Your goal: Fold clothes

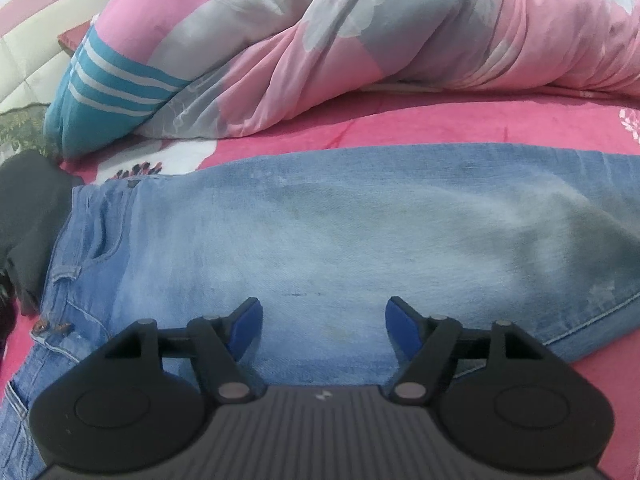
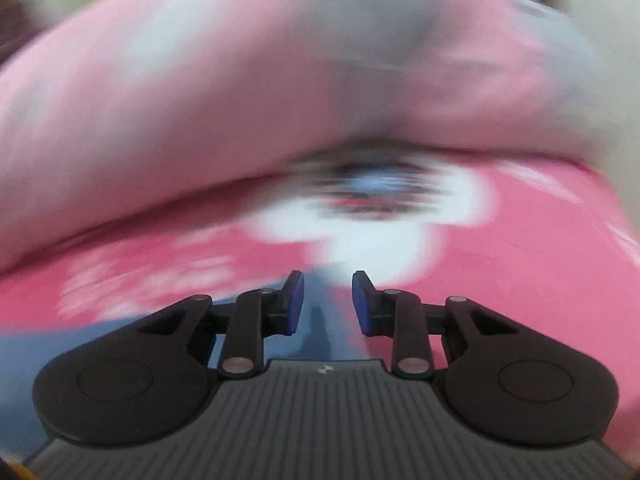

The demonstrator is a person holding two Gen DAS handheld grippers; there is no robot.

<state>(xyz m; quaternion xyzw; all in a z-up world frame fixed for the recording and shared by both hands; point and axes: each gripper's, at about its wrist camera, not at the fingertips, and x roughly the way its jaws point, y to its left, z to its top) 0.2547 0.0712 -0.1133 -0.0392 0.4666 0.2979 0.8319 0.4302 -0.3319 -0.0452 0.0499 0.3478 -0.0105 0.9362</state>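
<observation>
Bedding, a pink sheet [image 1: 400,124] and heaped quilt [image 1: 360,40], carries the jeans [image 1: 320,220], spread flat, apparently doubled leg over leg for folding. Left gripper [image 1: 324,320] hovers over the denim, jaws wide, empty. Right gripper [image 2: 328,300], blurred, stands slightly parted, gripping nothing.

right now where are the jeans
In the left wrist view the jeans lie flat across the pink bedsheet, waistband to the left beside a dark garment, in front of the pink and grey quilt.

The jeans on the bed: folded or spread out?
Folded lengthwise: the jeans lie flat as one leg-wide band, waistband at left. The far end is out of view.
</observation>
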